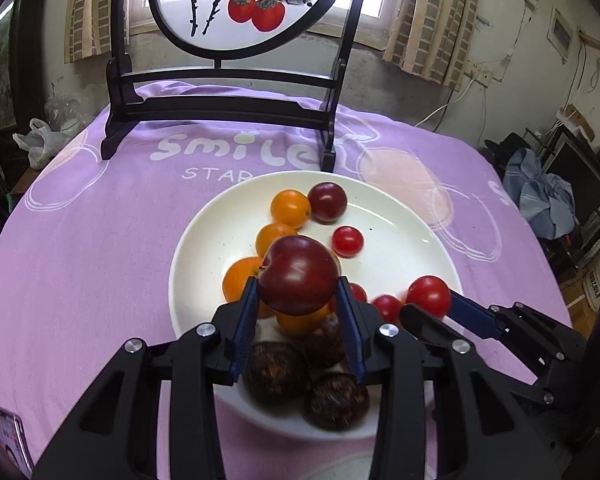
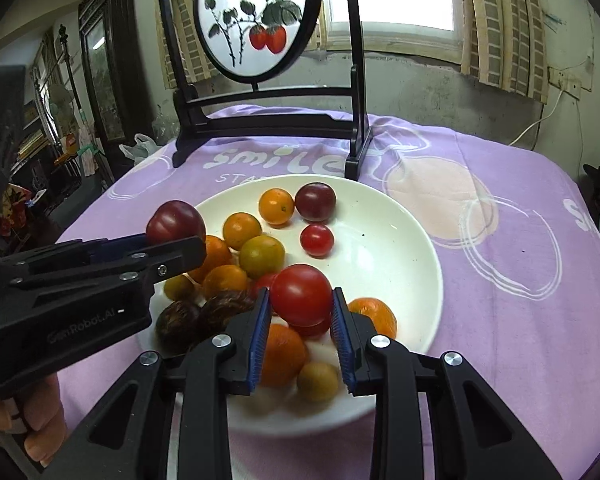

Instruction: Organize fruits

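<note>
we are holding our left gripper level over the near-left part of the white plate, its blue ribbed pads pinching a dark plum from both sides; in the right wrist view the same gripper is reaching in from the left with the plum at its tip, lifted above the plate's rim. our right gripper is angling in from the near-right edge of the plate, its pads gripping a red tomato, which the left wrist view is showing at the tip of that gripper.

the plum is smooth, glossy and round with a small dimple at its stem end. the tomato is shiny and nearly spherical. the plate is wide, shallow, glazed and round, and it is sitting on a soft purple cloth printed with white lettering and pale circles.

in the plate we are seeing a second dark plum at the far side, touching a small orange fruit, and a smaller cherry tomato just in front of them. more orange and yellow-green round fruits are clustering on the left and near side. two brown, rough-skinned fruits are lying at the near-left rim.

behind the plate a dark wooden stand with a round painted screen is standing on the cloth.
</note>
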Motion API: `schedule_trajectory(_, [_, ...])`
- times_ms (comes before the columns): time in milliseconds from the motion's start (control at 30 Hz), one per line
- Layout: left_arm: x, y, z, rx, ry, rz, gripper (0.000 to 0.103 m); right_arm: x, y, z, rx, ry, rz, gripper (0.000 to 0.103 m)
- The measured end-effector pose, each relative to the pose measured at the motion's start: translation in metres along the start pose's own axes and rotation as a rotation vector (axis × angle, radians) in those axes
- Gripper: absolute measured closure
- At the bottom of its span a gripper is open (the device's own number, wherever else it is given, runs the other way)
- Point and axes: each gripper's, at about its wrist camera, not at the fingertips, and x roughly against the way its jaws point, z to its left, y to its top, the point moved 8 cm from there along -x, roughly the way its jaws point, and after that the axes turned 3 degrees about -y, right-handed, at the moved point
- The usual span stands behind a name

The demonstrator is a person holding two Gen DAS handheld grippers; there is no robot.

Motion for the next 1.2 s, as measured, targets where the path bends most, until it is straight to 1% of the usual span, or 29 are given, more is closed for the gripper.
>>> schedule_trajectory(133, [-0.017,0.002,0.003,0.01,0.018,0.019,0.065,-0.02,0.003,-0.004,-0.02,-0.015,0.018,0.071])
schedule_trajectory(167, [-0.02,0.002,0.004,0.011,0.023,0.023,0.064,-0.023,0.004,-0.005,-0.025,-0.013,0.022,0.062])
schedule_trajectory(200, [-0.023,0.002,0.004,0.011,0.032,0.027,0.055,-0.022,0.004,-0.007,-0.032,-0.017,0.015,0.054])
schedule_trajectory(233, [-0.024,0.002,0.004,0.005,0.046,0.022,0.046,-0.021,0.004,-0.008,-0.037,-0.023,0.007,0.052])
schedule_trajectory(267, [-0.021,0.002,0.004,-0.004,0.062,0.008,0.031,-0.019,0.003,-0.01,-0.04,-0.026,0.003,0.05])
schedule_trajectory(300, [-0.017,0.002,0.003,-0.017,0.079,-0.017,0.027,-0.017,0.002,-0.011,-0.039,-0.028,0.002,0.05])
schedule_trajectory(367, [-0.009,0.002,0.0,-0.043,0.097,-0.041,0.027,-0.011,-0.001,-0.015,-0.044,-0.034,-0.005,0.049])
schedule_trajectory(400, [-0.005,0.001,-0.001,-0.045,0.092,-0.043,0.027,-0.006,-0.004,-0.018,-0.054,-0.034,-0.007,0.047])
schedule_trajectory(467, [0.002,-0.001,-0.002,-0.028,0.078,-0.044,0.026,-0.001,-0.007,-0.022,-0.073,-0.028,-0.007,0.045])
schedule_trajectory(533, [0.01,-0.006,-0.003,-0.018,0.07,-0.048,0.023,0.008,-0.013,-0.024,-0.085,-0.023,-0.005,0.044])
schedule_trajectory(633, [0.024,-0.016,-0.008,-0.027,0.067,-0.058,0.02,0.02,-0.023,-0.026,-0.082,-0.039,-0.009,0.043])
schedule_trajectory(700, [0.033,-0.025,-0.012,-0.035,0.062,-0.057,0.018,0.029,-0.031,-0.027,-0.091,-0.043,-0.009,0.039])
schedule_trajectory(733, [0.037,-0.03,-0.013,-0.036,0.061,-0.055,0.018,0.033,-0.035,-0.028,-0.096,-0.041,-0.008,0.038])
schedule_trajectory(833, [0.049,-0.045,-0.015,-0.031,0.047,-0.049,0.017,0.047,-0.049,-0.028,-0.115,-0.038,-0.005,0.03])
schedule_trajectory(933, [0.063,-0.061,-0.013,-0.015,0.045,-0.054,0.015,0.06,-0.061,-0.027,-0.103,-0.052,-0.01,0.021])
schedule_trajectory(1000, [0.072,-0.071,-0.01,-0.007,0.052,-0.059,0.015,0.068,-0.069,-0.026,-0.084,-0.075,-0.013,0.012])
schedule_trajectory(1100, [0.083,-0.085,-0.006,0.001,0.058,-0.06,0.015,0.078,-0.083,-0.026,-0.084,-0.089,-0.014,0.006])
schedule_trajectory(1200, [0.09,-0.099,-0.004,-0.003,0.066,-0.058,0.015,0.081,-0.095,-0.024,-0.095,-0.079,0.007,0.005])
